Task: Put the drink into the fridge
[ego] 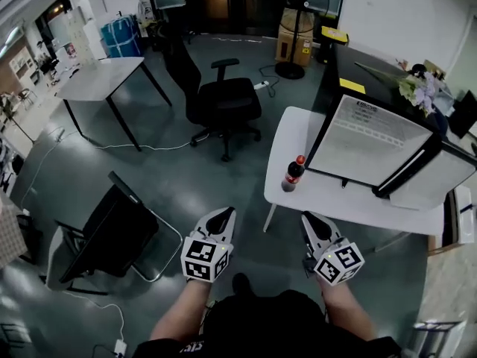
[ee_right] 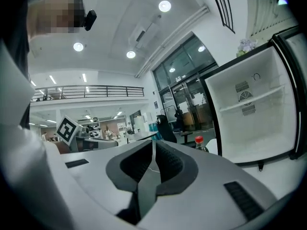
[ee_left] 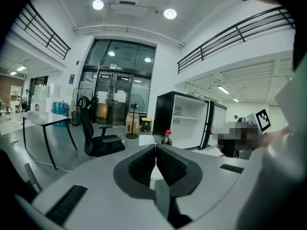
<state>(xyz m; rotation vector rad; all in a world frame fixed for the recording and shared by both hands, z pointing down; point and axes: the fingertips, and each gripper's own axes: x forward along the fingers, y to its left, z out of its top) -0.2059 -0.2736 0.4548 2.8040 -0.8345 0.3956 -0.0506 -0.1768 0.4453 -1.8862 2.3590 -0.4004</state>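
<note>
The drink, a dark cola bottle with a red cap, stands upright near the left edge of a white table. Right of it sits a small black fridge, its door swung open and its white shelves bare. Both grippers hang low in front of the table, apart from the bottle. My left gripper has its jaws pressed together with nothing in them. On my right gripper only a hairline slit shows between the jaws, also bare. The bottle and fridge lie ahead in the left gripper view, as do the bottle and fridge in the right gripper view.
A black office chair stands on the grey floor beyond the table's left end. A black folding chair sits at the left, and a second white table farther back. A floor fan and cartons stand at the rear.
</note>
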